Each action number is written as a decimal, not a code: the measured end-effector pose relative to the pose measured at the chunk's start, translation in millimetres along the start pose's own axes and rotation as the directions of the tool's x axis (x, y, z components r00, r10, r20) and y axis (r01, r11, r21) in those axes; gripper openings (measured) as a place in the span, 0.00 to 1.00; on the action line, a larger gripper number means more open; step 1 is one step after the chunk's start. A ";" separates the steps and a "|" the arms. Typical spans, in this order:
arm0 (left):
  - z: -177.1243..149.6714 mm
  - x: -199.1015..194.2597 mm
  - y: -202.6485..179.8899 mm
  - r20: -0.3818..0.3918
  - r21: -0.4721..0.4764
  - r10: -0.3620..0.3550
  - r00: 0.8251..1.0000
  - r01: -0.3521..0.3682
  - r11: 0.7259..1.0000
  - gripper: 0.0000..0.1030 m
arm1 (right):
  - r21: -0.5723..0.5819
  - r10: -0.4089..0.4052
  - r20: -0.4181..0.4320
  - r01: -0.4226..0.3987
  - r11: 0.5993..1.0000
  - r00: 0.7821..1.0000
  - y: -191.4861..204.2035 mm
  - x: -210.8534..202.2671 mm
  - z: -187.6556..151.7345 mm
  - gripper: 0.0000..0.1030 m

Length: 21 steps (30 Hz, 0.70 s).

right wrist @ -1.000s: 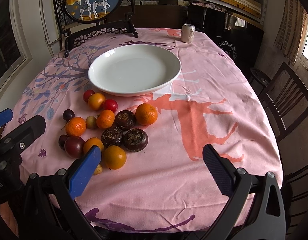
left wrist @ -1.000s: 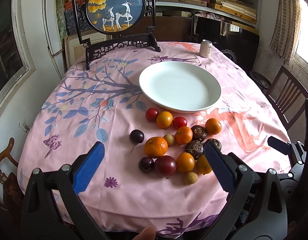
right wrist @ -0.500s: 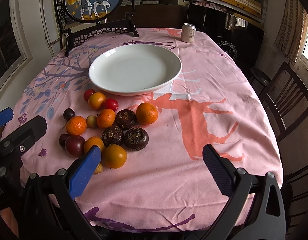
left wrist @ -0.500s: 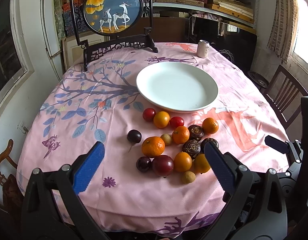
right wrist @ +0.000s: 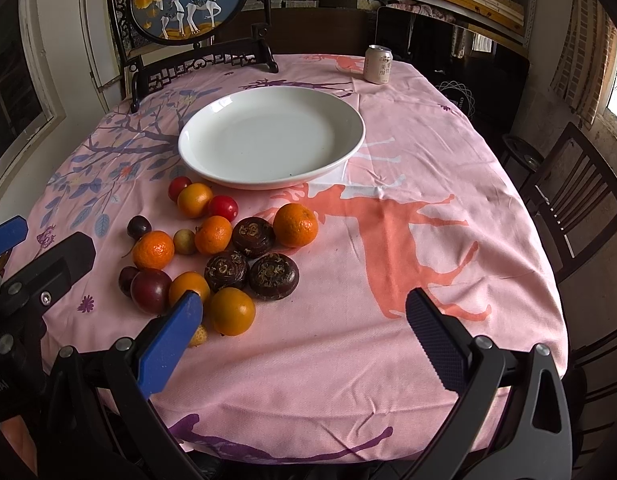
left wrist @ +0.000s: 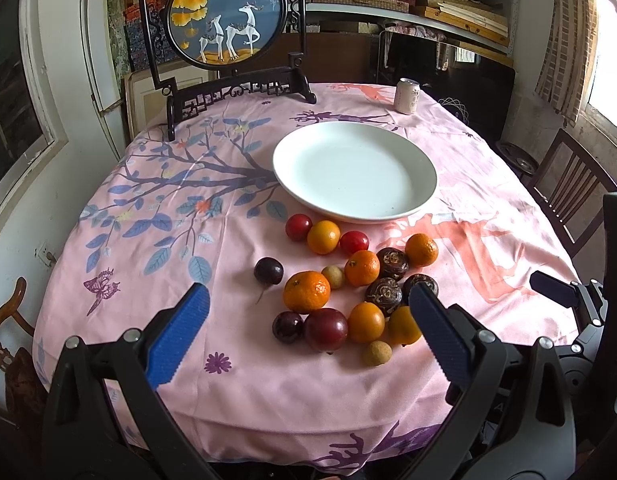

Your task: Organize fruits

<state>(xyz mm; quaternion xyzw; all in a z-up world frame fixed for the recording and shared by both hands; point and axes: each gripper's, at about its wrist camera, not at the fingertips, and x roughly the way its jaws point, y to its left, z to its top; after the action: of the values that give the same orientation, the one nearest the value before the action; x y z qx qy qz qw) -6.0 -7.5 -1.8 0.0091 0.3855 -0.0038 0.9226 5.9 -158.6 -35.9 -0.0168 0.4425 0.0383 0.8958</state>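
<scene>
Both jaws wide apart, holding nothing. Pile of small round fruits (left wrist: 348, 288), orange, red and dark purple, straight ahead between left jaws, on pink-clothed counter (left wrist: 488, 264); empty white ceramic plate (left wrist: 424, 160) beyond. Probably light, smooth, rolling easily, soft-skinned; best pinched gently across the middle.

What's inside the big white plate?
Nothing: the white plate is bare inside. All the fruits lie on the pink tablecloth in front of it. What's under the plate is hidden.

We make out dark printed characters on the small pale aluminium drink can (right wrist: 378, 65) at the far edge of the pink tablecloth (right wrist: 408, 216), but they are too small for us to read.
</scene>
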 end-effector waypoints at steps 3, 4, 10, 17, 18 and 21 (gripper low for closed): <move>-0.1 0.0 0.2 0.001 0.000 -0.001 1.000 0.001 1.000 0.98 | 0.000 -0.001 0.001 0.001 1.000 1.000 -1.0 0.6 1.1 0.99; 0.0 0.0 0.1 0.001 0.001 -0.001 1.000 0.001 1.000 0.98 | 0.000 -0.001 0.001 0.001 1.000 1.000 -1.4 0.7 1.5 0.99; -0.1 0.1 0.2 0.001 0.001 0.000 1.000 0.000 1.000 0.98 | -0.002 0.000 0.001 0.000 1.000 1.000 -3.2 0.2 3.4 0.99; -2.4 1.1 3.5 0.000 -0.001 0.002 1.000 -0.002 1.000 0.98 | -0.003 0.046 -0.001 -0.046 0.999 0.999 8.2 -0.9 -2.4 0.99; -4.5 1.6 6.3 -0.001 -0.002 0.004 1.000 -0.004 1.000 0.98 | -0.008 0.060 -0.003 -0.060 0.998 0.998 4.3 0.6 -1.2 0.99; -16.9 4.8 21.7 -0.010 -0.012 0.027 1.000 -0.027 1.000 0.98 | -0.061 0.128 -0.001 -0.128 0.990 0.992 6.9 1.7 -12.9 0.99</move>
<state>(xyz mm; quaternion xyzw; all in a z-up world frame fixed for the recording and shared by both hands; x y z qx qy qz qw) -14.4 14.5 -16.7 0.0088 0.3898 0.0111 0.9208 -3.9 -152.5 -45.1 -0.0154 0.4399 0.1093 0.8912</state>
